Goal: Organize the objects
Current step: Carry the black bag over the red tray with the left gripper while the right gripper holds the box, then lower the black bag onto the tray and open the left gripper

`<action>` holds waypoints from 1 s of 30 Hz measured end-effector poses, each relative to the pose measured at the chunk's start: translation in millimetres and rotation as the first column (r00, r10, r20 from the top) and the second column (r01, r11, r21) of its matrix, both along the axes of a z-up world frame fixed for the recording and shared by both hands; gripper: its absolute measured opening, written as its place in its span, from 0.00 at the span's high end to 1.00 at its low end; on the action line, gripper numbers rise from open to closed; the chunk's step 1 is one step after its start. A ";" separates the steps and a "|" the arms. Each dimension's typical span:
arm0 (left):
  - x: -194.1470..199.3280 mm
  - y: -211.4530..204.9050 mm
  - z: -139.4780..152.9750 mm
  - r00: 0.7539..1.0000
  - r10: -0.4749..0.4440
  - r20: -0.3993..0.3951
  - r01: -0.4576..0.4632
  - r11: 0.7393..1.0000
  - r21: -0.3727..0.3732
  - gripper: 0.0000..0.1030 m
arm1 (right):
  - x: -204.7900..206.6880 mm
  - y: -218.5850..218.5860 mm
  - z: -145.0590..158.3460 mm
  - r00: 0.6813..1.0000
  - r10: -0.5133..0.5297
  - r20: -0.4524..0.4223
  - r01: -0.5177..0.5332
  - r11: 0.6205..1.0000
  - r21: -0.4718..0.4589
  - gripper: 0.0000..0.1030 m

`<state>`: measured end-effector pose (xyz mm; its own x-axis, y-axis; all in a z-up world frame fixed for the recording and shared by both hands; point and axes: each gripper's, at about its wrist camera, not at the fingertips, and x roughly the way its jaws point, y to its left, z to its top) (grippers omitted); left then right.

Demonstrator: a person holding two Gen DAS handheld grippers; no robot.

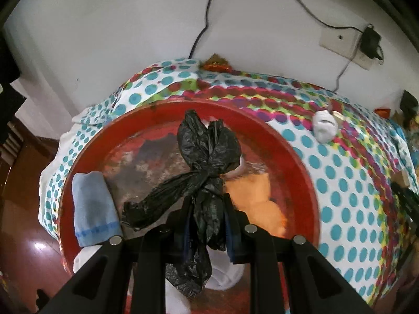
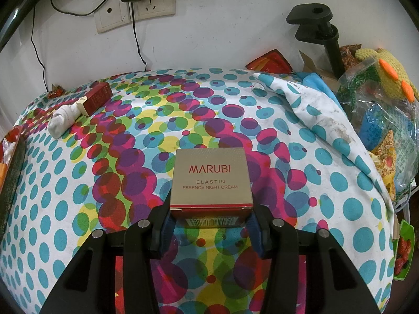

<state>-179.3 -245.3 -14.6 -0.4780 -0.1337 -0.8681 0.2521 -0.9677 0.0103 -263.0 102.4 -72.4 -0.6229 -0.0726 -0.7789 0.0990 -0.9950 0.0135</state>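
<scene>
My left gripper (image 1: 207, 225) is shut on a knotted black plastic bag (image 1: 207, 157) and holds it over a round red tray (image 1: 293, 151). In the tray lie a rolled blue cloth (image 1: 91, 209), an orange cloth (image 1: 259, 196) and white cloths (image 1: 225, 274). My right gripper (image 2: 210, 225) is shut on a gold and red MARUBI night cream box (image 2: 210, 180), held just above the dotted tablecloth (image 2: 340, 222). A white rolled sock (image 2: 64, 119) and a dark red box (image 2: 97, 98) lie at the far left of the table; the sock also shows in the left wrist view (image 1: 324, 127).
The tray's edge (image 2: 11, 172) shows at the left of the right wrist view. A pile of bags with a yellow knitted toy (image 2: 387, 70) and a black clamp stand (image 2: 330, 36) crowd the right side. Wall sockets (image 2: 136, 7) with cables sit behind the table.
</scene>
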 end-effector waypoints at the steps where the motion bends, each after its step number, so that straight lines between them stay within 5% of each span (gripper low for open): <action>1: -1.3 -4.0 -2.7 1.000 0.009 0.003 -0.009 1.000 -0.005 0.80 | 0.0 -0.6 0.0 1.000 0.000 0.000 0.000 1.000 0.000 0.55; 30: -18.7 -54.1 -55.6 0.986 0.124 0.111 -0.123 0.992 -0.016 0.71 | -0.1 -2.2 -0.4 1.000 0.003 0.000 -0.003 1.000 0.004 0.54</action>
<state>-198.0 -299.3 -70.2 -0.3574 -0.1935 -0.9137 0.3665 -0.9289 0.0533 -263.2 100.2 -72.8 -0.6226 -0.0716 -0.7792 0.1023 -0.9947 0.0097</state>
